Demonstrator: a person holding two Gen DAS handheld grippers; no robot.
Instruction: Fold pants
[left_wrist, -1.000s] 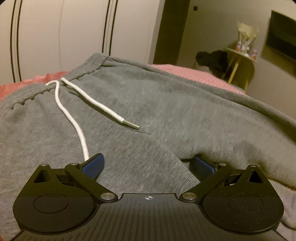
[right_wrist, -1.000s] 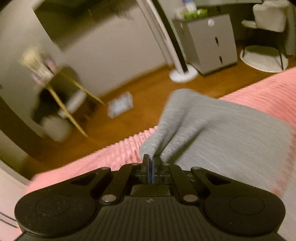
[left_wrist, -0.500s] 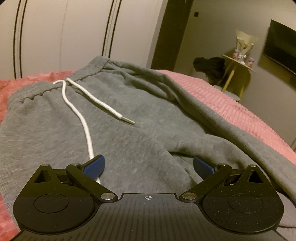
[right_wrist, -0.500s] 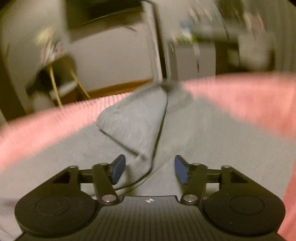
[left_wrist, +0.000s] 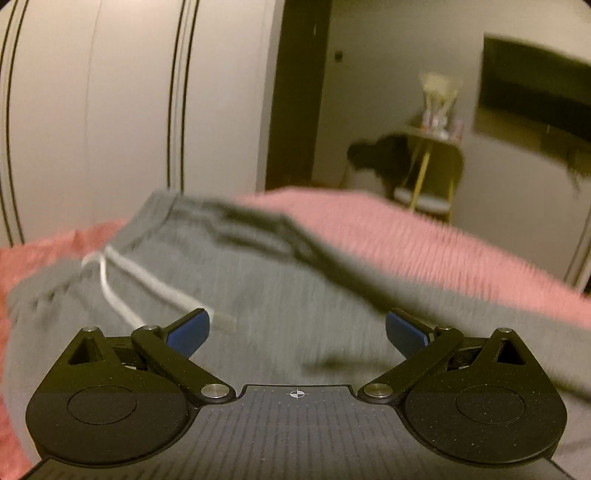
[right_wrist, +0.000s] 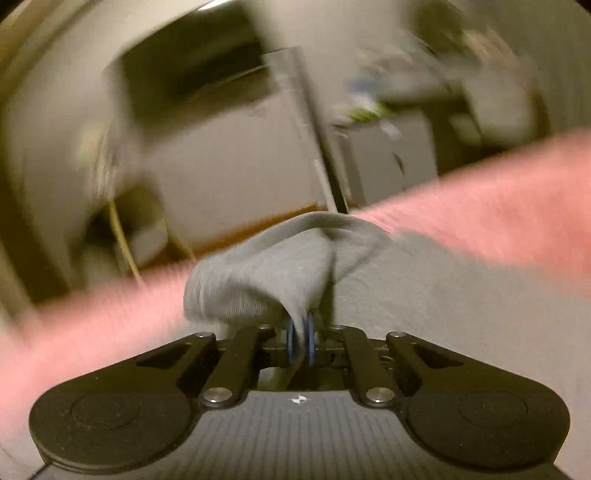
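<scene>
Left gripper: jaws spread wide, nothing between, over gray pants spread on pink bedspread. White drawstring at 10 o'clock. Right gripper: jaws pressed together, pinching pants fabric, bunched toward 12 o'clock. Views blurred.

Our left gripper: matte black plastic body, finely speckled. We note two rounded lobes at 8 and 4 o'clock, each bearing a shallow raised disc. A ribbed grey-black centre panel sits at 6 o'clock, with a small white crosshair mark at its upper edge. Two angled black link bars end in silver round-head screws near the centre; smaller silver screws sit at the outer joints. Triangular cut-outs pierce both shoulders. Finger pads are blue.

Our right gripper: the same black build, twin disc lobes, ribbed panel and white mark, four silver screws on the link bars, elongated cut-outs in the shoulders, and thin blue-edged pads at 12 o'clock.
</scene>
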